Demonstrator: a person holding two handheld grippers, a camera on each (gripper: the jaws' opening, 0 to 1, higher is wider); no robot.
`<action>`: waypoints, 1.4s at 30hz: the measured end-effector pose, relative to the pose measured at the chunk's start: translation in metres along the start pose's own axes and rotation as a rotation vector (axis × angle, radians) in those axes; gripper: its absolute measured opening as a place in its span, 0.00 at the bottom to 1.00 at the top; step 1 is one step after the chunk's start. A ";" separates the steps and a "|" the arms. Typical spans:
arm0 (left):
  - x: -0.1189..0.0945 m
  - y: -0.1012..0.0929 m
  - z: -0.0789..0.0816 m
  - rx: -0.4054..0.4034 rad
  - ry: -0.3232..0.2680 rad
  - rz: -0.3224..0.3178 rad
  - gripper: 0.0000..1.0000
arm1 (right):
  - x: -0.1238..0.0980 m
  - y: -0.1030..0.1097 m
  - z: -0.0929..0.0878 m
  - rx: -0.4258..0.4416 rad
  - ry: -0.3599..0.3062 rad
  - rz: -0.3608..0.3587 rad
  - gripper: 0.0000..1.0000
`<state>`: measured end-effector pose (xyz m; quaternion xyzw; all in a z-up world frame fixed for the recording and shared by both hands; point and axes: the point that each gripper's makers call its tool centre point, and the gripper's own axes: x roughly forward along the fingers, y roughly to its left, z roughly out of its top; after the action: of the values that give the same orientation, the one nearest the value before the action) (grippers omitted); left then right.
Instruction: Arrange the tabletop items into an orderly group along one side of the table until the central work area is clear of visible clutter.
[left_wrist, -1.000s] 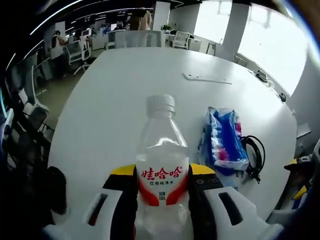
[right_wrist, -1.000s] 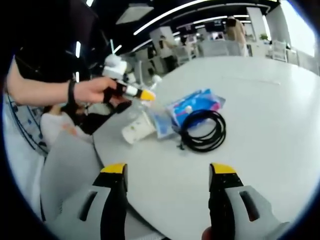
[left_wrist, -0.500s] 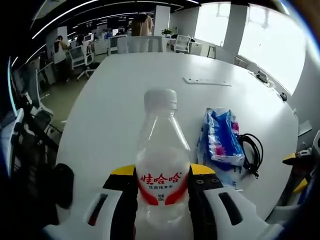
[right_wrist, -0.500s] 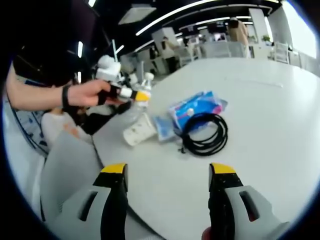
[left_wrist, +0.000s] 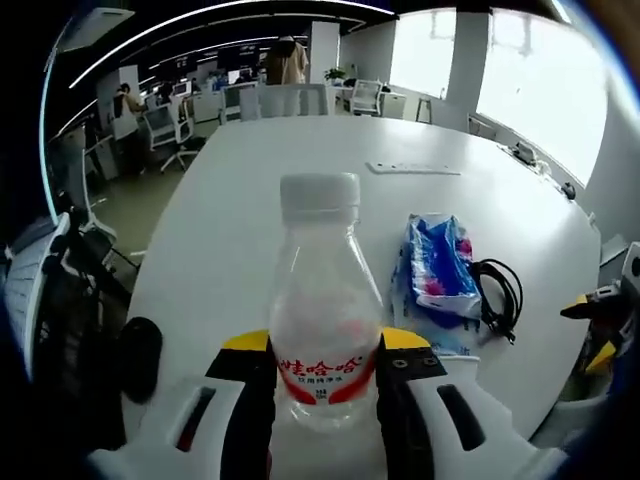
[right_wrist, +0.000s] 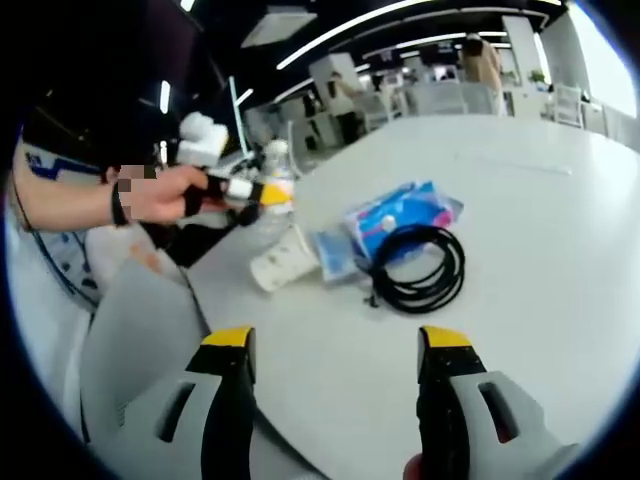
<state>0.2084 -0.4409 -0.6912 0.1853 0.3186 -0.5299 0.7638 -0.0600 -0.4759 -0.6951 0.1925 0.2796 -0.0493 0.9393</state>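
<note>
white round table (left_wrist: 250, 190), apparently open office

- Right gripper (right_wrist: 335, 400) hovers above the white table (right_wrist: 560, 230), jaws spread, holding nothing.
- Black cable coil (right_wrist: 420, 268) touches the blue packet (right_wrist: 395, 212).
- A hand (right_wrist: 160, 193) holds the left gripper (right_wrist: 262, 190) clamped on a bottle (right_wrist: 274, 160).

Open-plan office: round white table (left_wrist: 240, 190); white office chairs (left_wrist: 285, 100) beyond its far edge; bright windows (left_wrist: 525, 75) along one wall; linear ceiling lights (right_wrist: 340, 25); desks at the rear.
</note>
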 end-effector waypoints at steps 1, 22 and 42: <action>-0.002 0.000 -0.001 0.002 -0.004 0.002 0.37 | 0.000 0.000 0.000 0.000 0.000 0.000 0.64; -0.022 -0.003 -0.023 0.085 -0.052 0.069 0.38 | 0.001 -0.001 0.000 -0.005 0.011 0.011 0.63; 0.009 0.008 0.007 0.017 -0.069 0.112 0.37 | 0.002 -0.003 -0.005 0.008 0.027 0.009 0.63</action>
<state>0.2202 -0.4487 -0.6932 0.1911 0.2763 -0.4950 0.8013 -0.0614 -0.4769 -0.7016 0.1983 0.2911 -0.0436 0.9349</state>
